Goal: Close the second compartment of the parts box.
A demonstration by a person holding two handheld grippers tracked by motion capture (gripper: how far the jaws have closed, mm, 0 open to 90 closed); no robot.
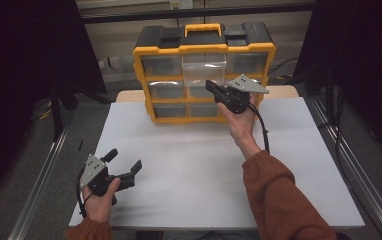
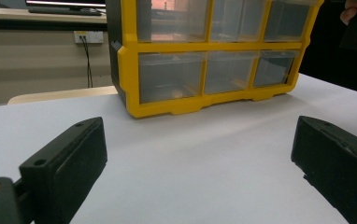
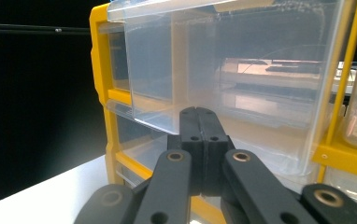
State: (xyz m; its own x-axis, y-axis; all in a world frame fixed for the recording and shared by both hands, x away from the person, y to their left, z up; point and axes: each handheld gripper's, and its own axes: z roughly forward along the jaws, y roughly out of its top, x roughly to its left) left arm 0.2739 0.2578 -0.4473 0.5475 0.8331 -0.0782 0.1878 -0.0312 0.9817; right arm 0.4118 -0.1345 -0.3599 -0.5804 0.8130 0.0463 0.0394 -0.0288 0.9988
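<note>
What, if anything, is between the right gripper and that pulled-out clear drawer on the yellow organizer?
Nothing visible. The right gripper, fingers shut together, sits right at the front of the pulled-out clear drawer of the yellow organizer.

The organizer (image 1: 204, 75) has a yellow frame, a black top with a yellow handle (image 1: 203, 29), and clear, colourless drawers (image 3: 223, 70). Both claws, left (image 1: 127, 161) and right (image 1: 210, 86), are black with grey plates. The tabletop (image 1: 194, 165) is white; the sleeves (image 1: 284, 200) are rust-orange.
</note>
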